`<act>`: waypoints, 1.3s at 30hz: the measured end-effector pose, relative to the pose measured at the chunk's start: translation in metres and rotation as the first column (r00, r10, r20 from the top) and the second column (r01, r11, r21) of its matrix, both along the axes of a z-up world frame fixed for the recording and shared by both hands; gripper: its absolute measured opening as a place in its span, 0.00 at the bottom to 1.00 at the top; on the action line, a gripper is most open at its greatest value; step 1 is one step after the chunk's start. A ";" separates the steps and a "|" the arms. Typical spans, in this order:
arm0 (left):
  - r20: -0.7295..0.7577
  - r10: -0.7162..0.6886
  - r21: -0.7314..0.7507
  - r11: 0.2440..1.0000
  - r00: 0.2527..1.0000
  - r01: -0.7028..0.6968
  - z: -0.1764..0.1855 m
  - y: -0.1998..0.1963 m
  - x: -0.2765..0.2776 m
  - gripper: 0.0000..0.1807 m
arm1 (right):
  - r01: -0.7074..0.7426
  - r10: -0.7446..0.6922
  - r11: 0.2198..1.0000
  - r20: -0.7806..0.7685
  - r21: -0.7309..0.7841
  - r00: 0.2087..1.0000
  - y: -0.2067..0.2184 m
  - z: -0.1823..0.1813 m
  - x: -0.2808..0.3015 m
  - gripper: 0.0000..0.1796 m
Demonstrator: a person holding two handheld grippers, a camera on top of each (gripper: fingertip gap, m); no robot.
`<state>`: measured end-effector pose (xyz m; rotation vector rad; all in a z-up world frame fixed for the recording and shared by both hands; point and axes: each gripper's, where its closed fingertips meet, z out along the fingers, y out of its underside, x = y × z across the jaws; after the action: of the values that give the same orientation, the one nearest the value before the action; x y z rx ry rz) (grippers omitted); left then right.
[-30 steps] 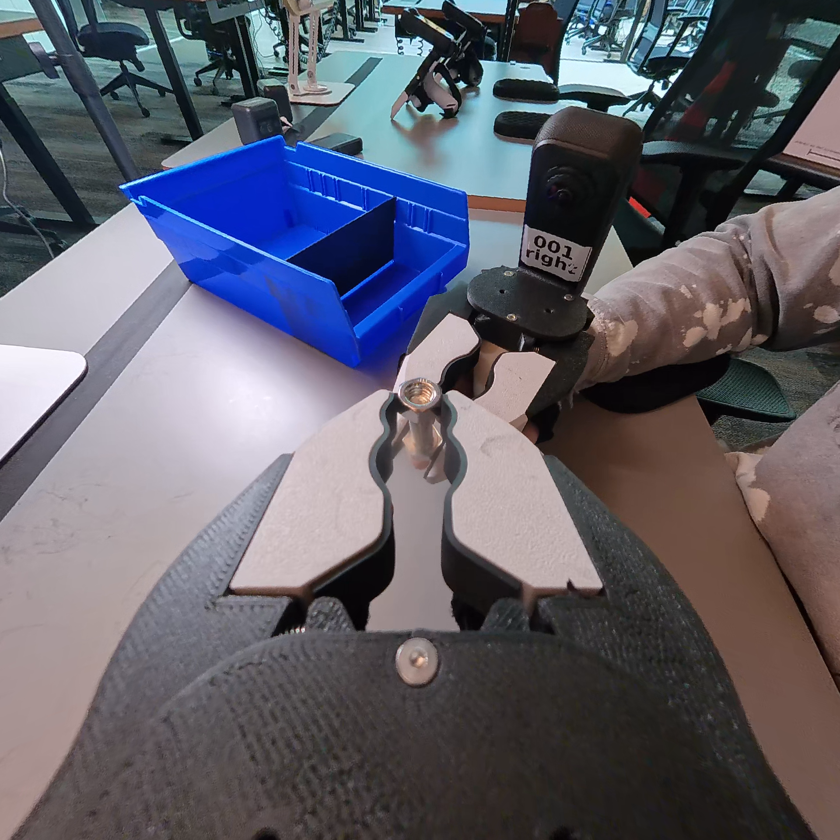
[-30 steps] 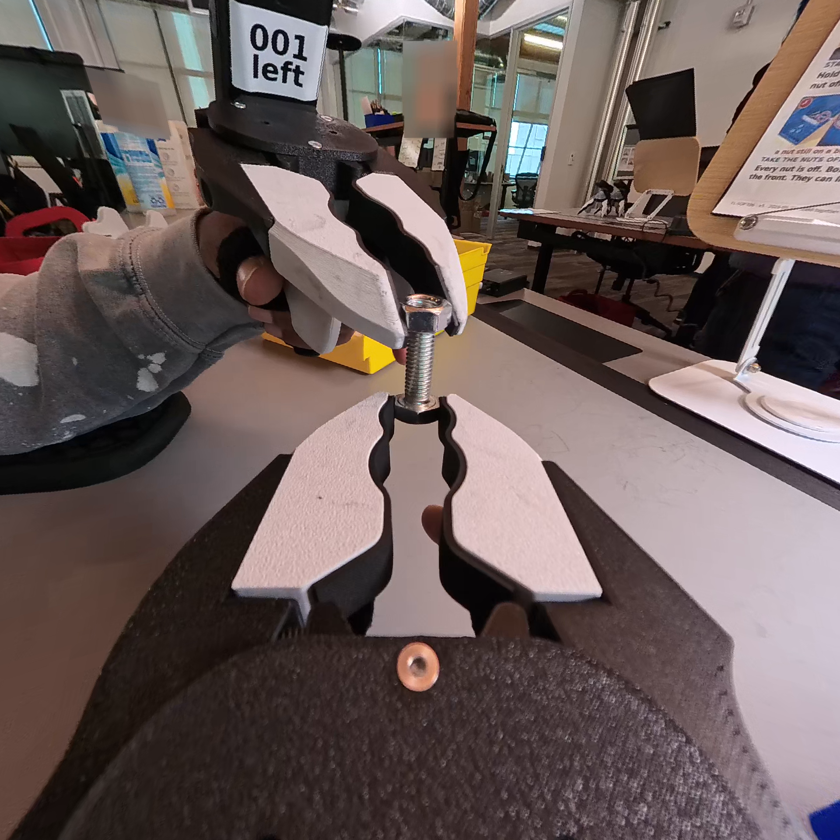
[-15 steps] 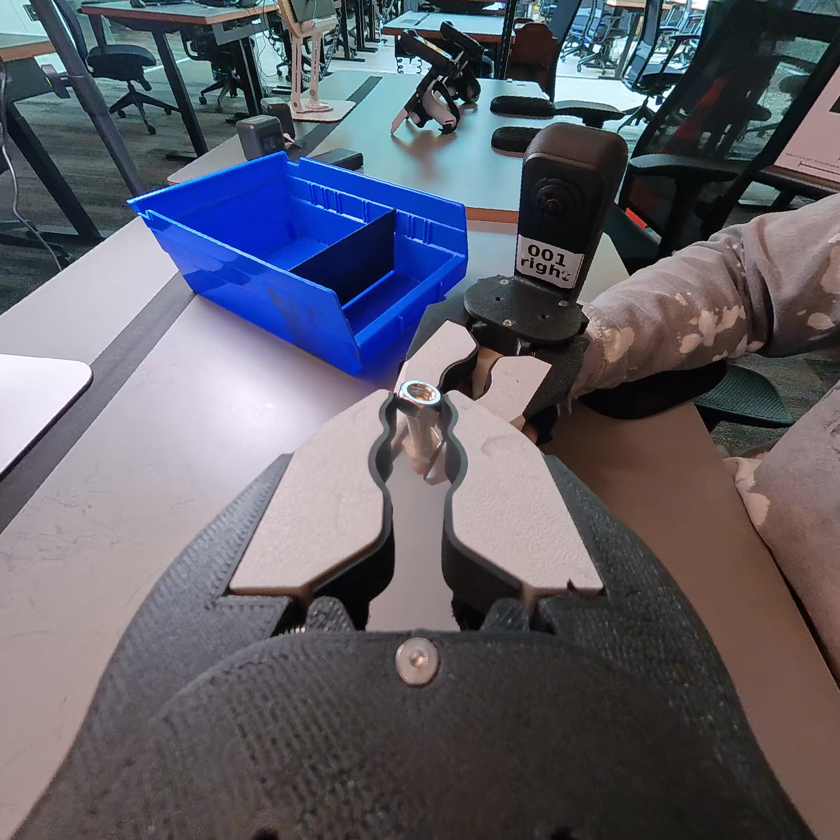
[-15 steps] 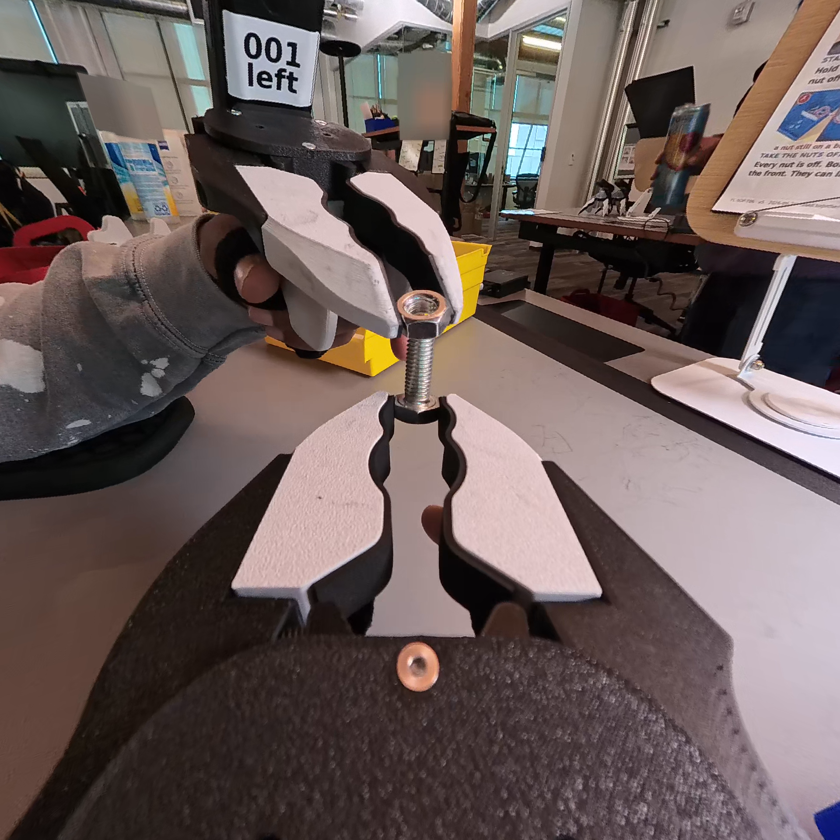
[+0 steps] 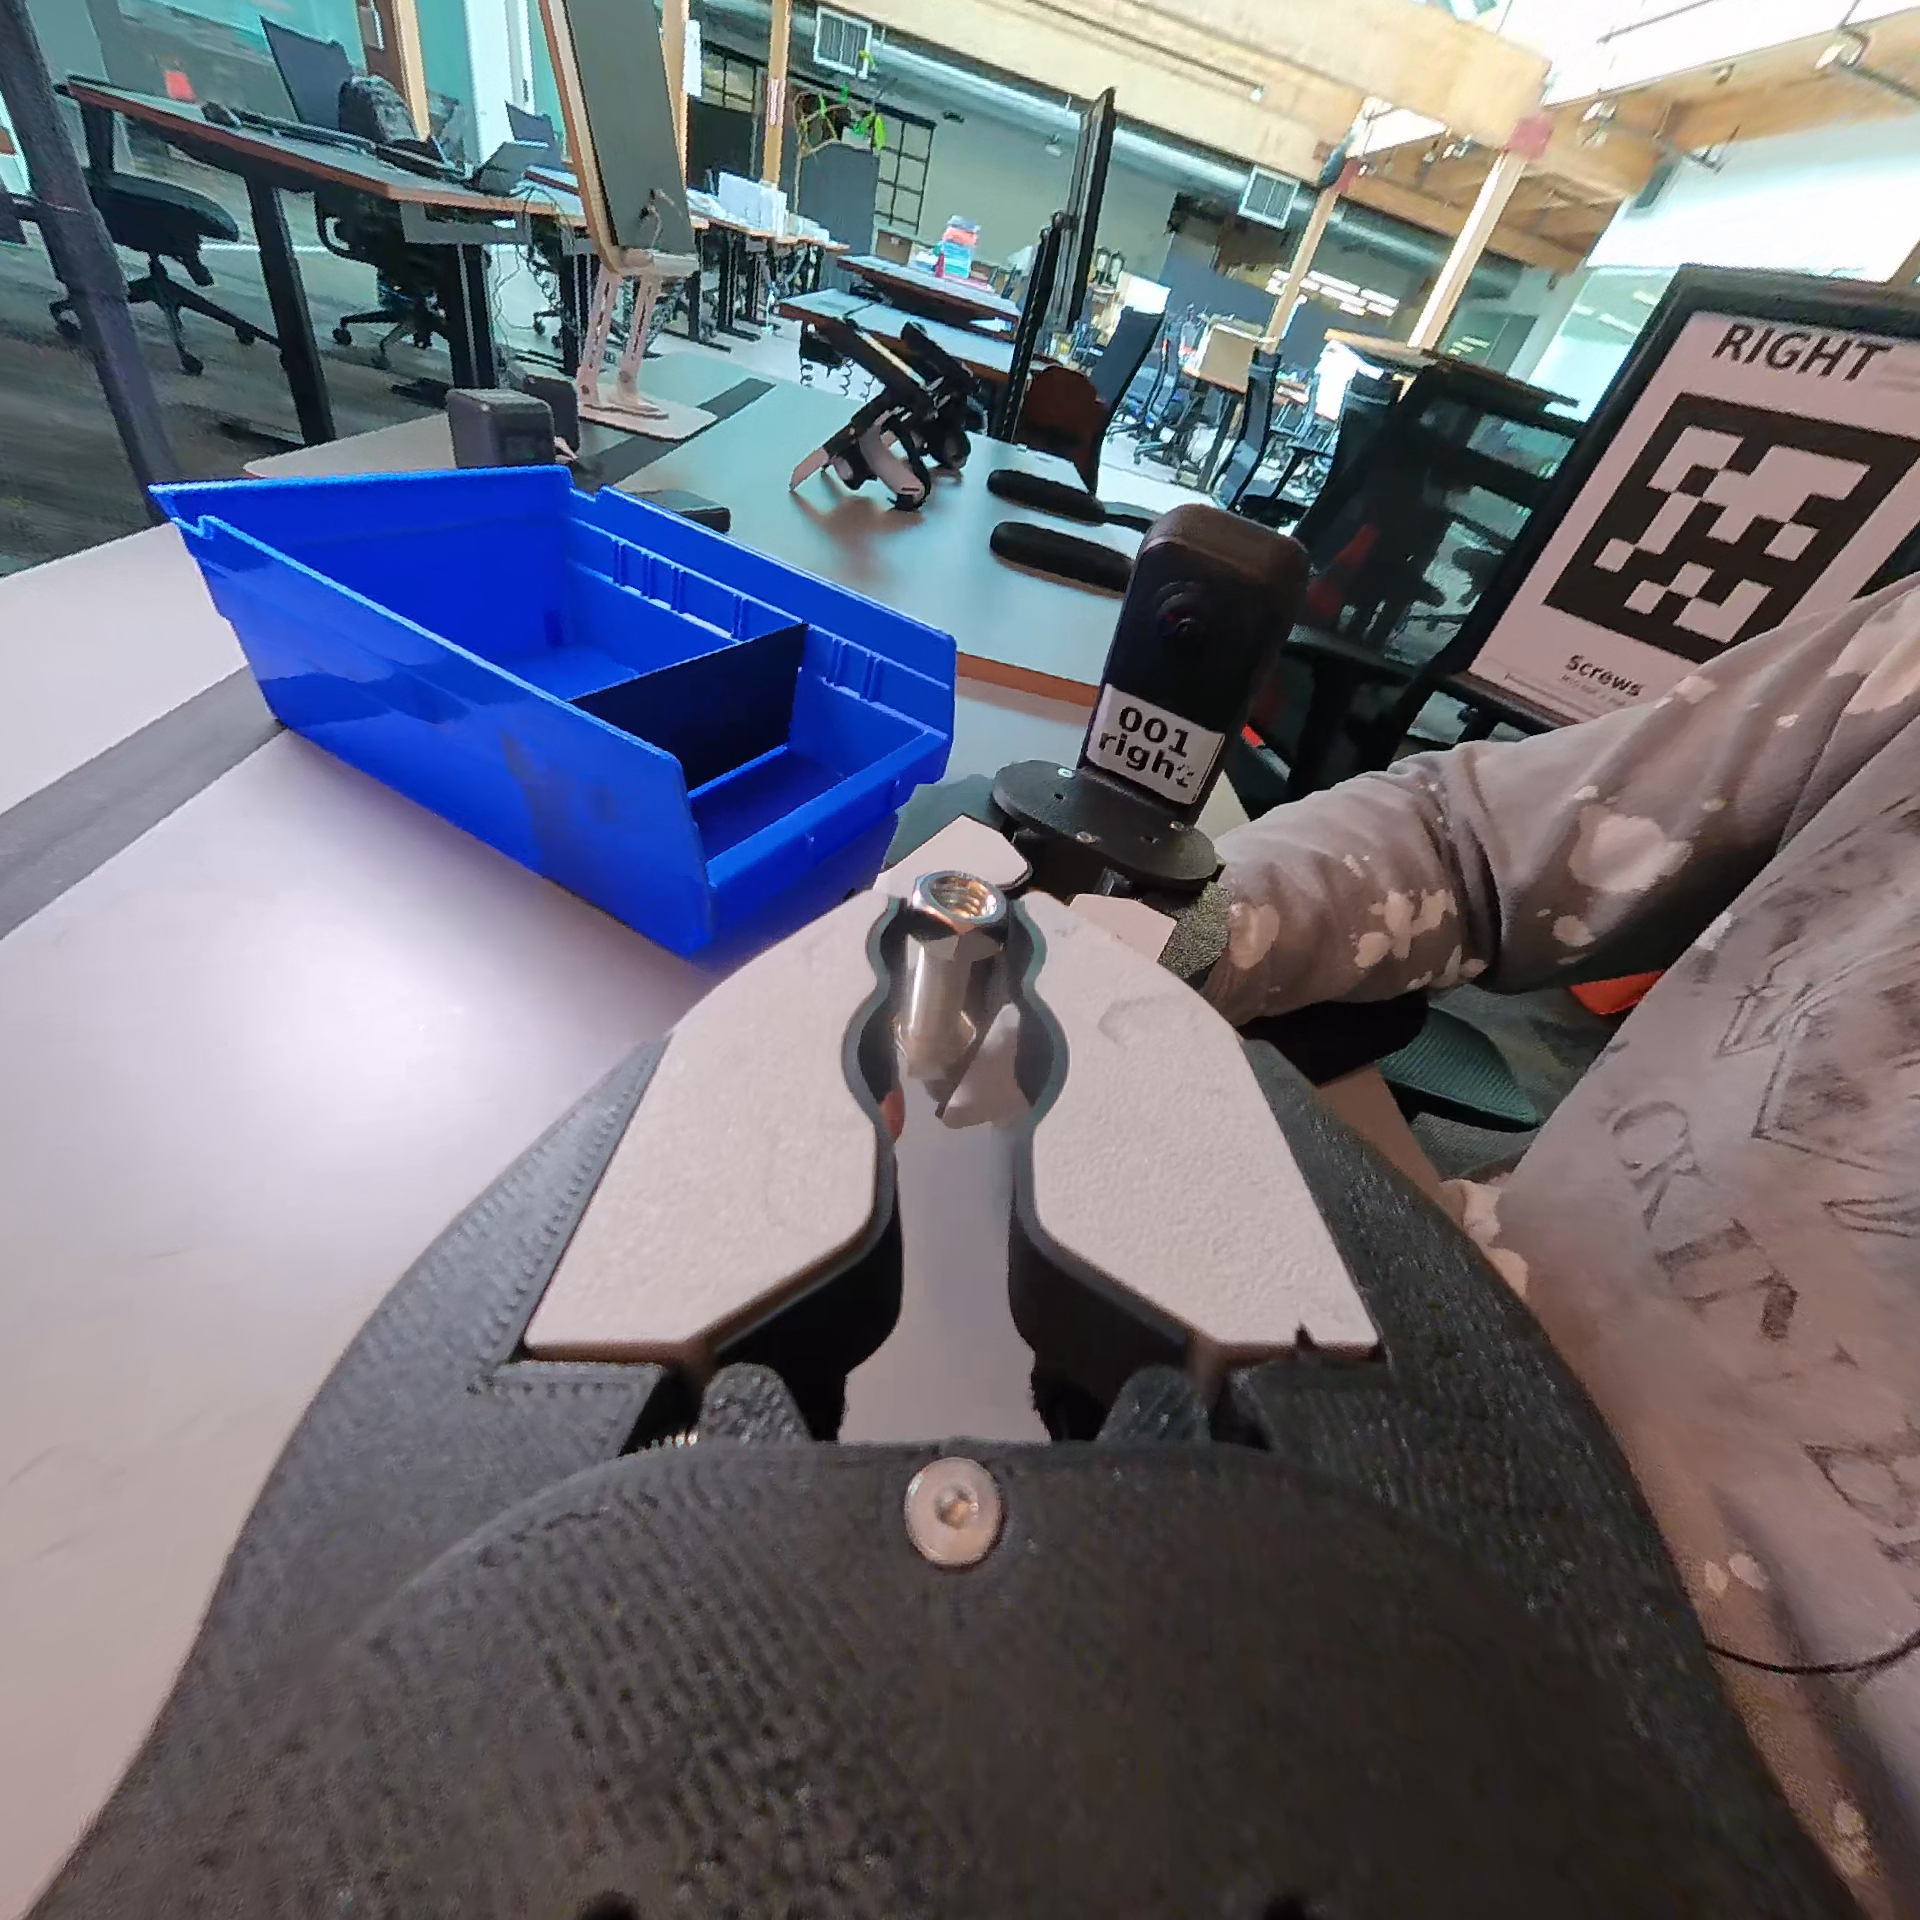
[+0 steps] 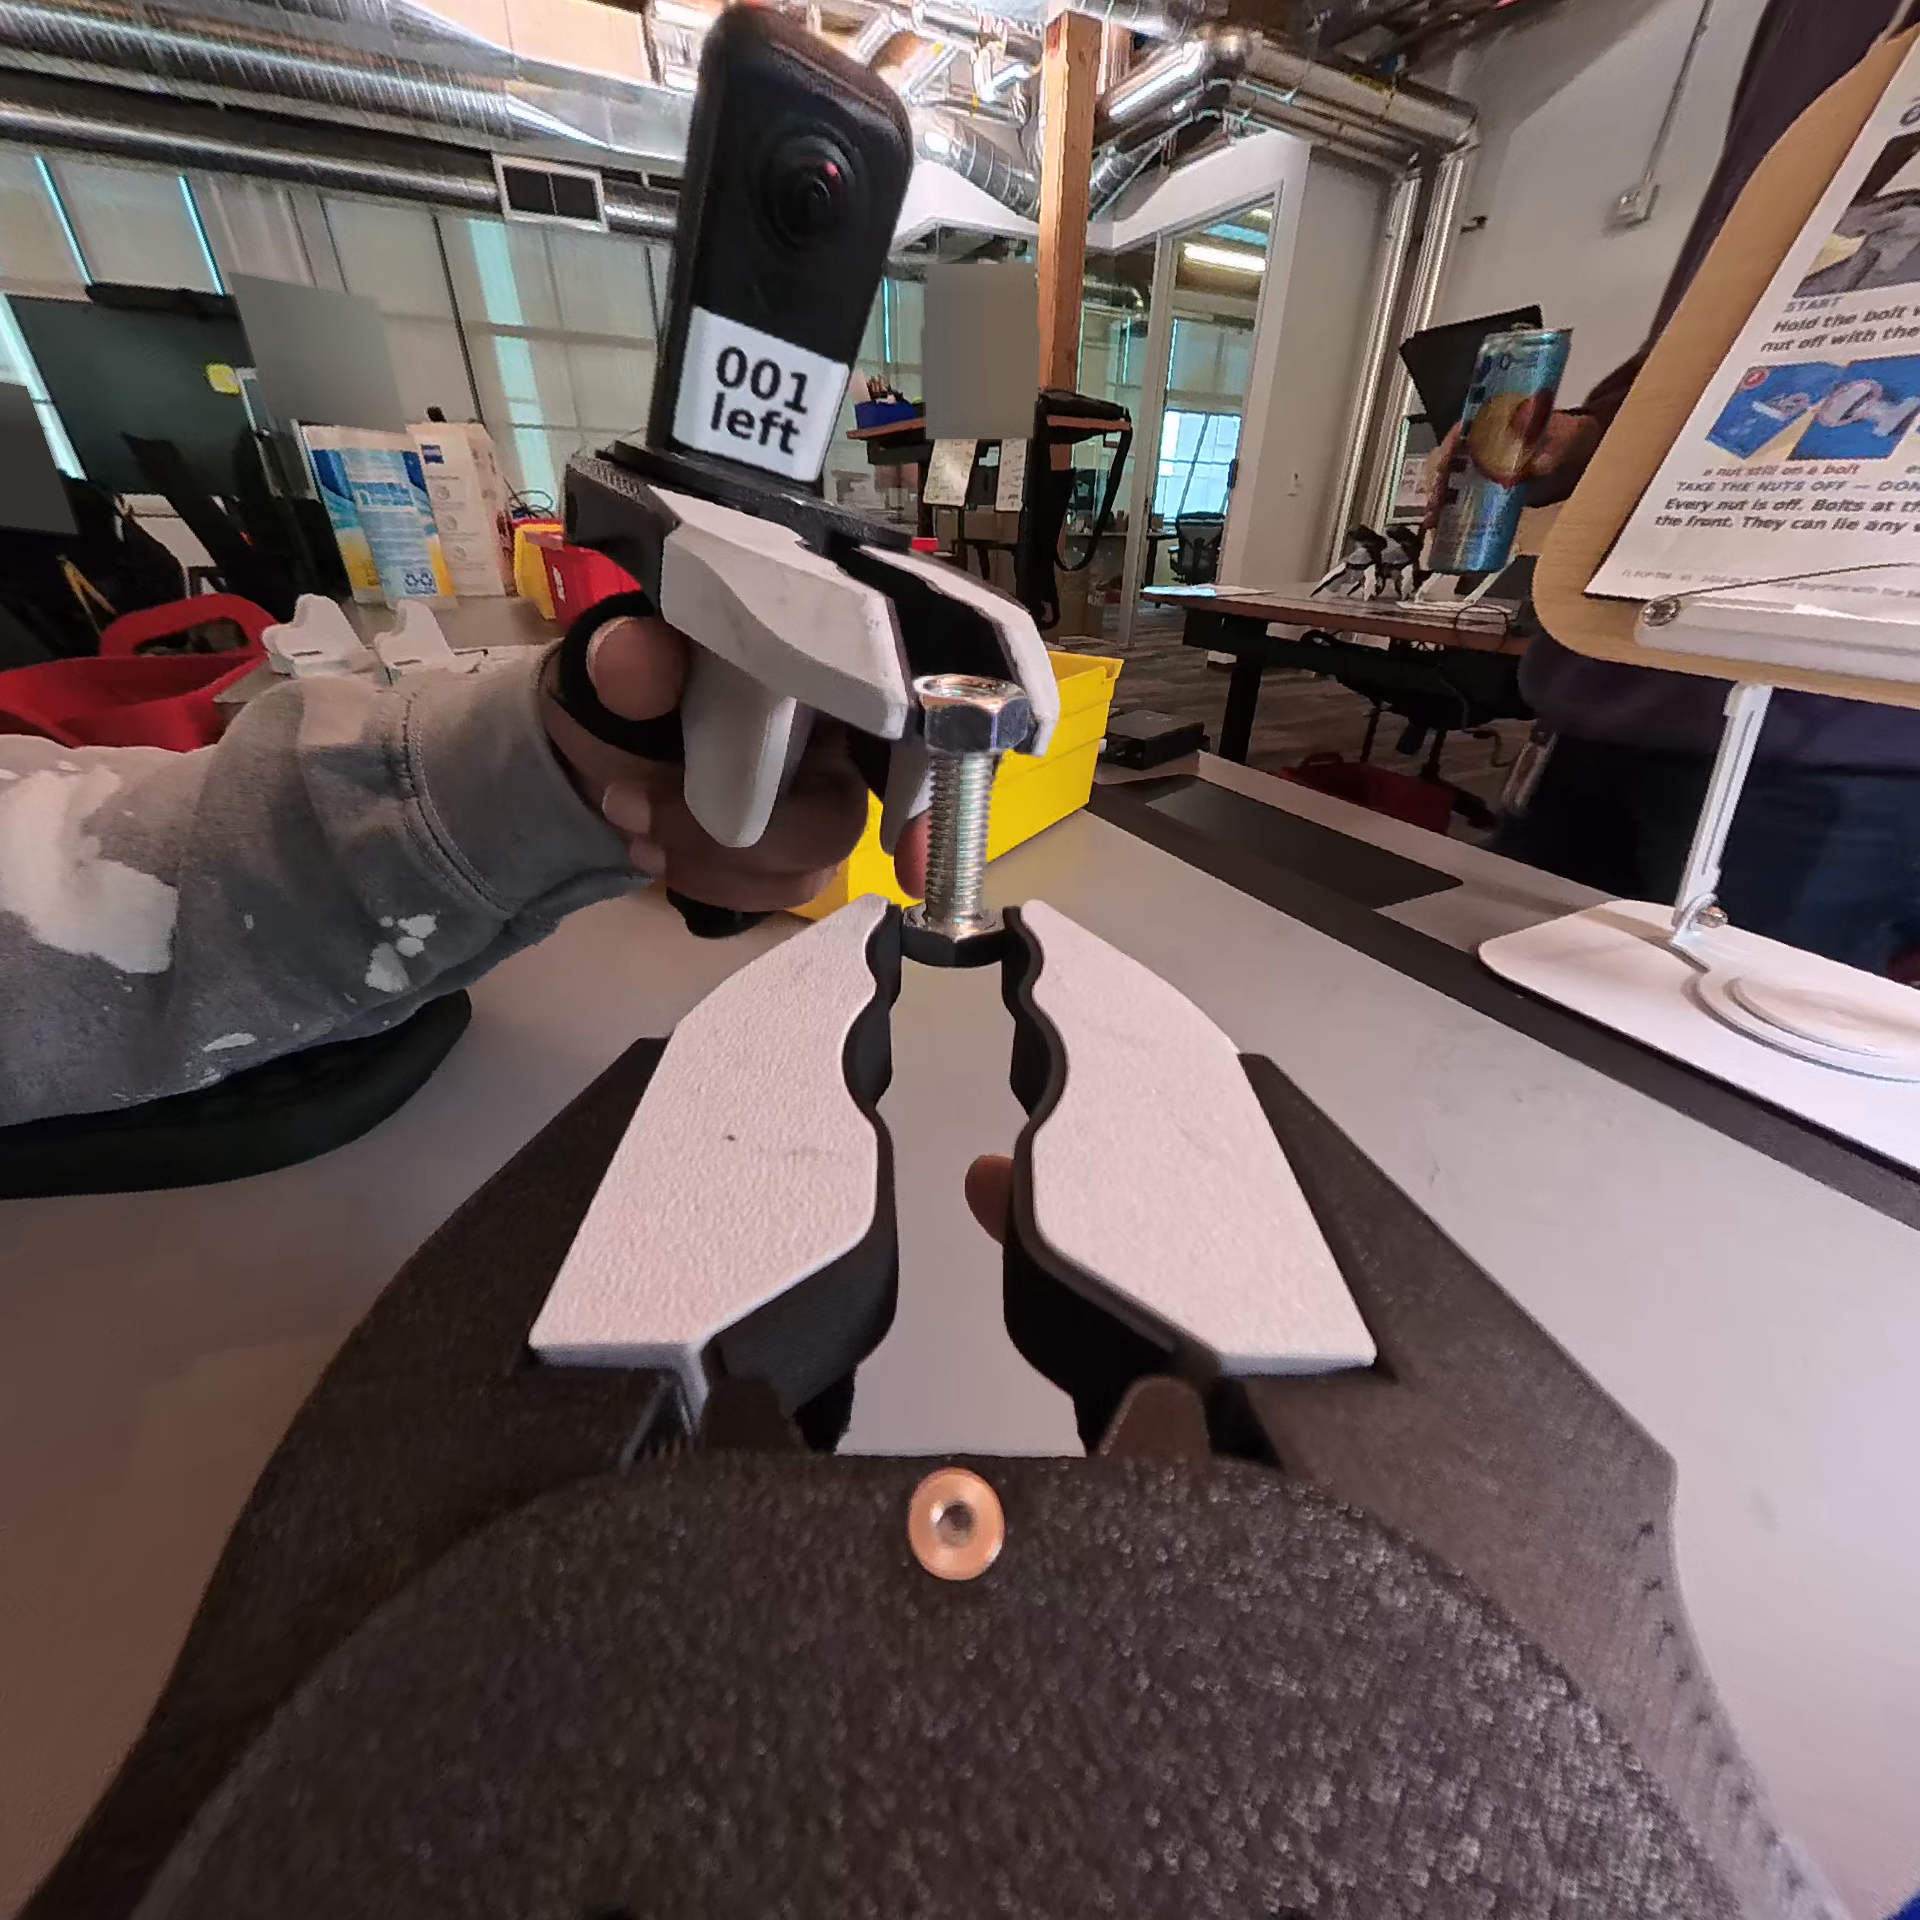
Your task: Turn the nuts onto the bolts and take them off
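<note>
A silver bolt (image 6: 958,831) stands upright above the grey table (image 6: 1351,1039). My right gripper (image 6: 951,935) is shut on the bolt's lower end, where its hex head sits between the tips. My left gripper (image 6: 971,717) comes in from above left and is shut on the hex nut (image 6: 974,710) at the top of the threads. In the left wrist view the nut (image 5: 956,906) shows its threaded hole between my left gripper's tips (image 5: 954,920), with the bolt shaft (image 5: 930,997) below it. The right gripper (image 5: 1023,894) sits just behind it.
A blue divided bin (image 5: 540,665) stands on the table to the left of the grippers. A yellow bin (image 6: 1049,748) stands behind the bolt. A white stand base (image 6: 1766,997) with an instruction board is at the right. My left forearm rests on a black pad (image 6: 208,1122). The tips of both grippers are at nearly the same place.
My left gripper has tilted and swung around the bolt with the nut in it, so its camera leans towards the right gripper. The right gripper has held the bolt still.
</note>
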<state>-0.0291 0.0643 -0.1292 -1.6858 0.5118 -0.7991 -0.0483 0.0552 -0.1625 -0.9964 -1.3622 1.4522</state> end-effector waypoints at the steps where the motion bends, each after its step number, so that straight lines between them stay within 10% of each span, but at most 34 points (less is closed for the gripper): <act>1: 0.012 -0.002 0.002 1.000 1.000 0.002 0.001 0.000 0.000 0.10 | -0.002 0.002 1.000 -0.009 -0.004 1.000 0.000 0.001 0.001 0.10; 39: 0.050 -0.056 -0.036 0.998 0.997 0.058 0.005 -0.007 0.007 0.10 | -0.029 0.029 1.000 -0.043 -0.010 0.999 -0.007 0.005 0.003 0.10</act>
<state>-0.0224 0.0571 -0.1247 -1.6884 0.5158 -0.8945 -0.0448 0.0484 -0.1574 -0.9508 -1.3445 1.4953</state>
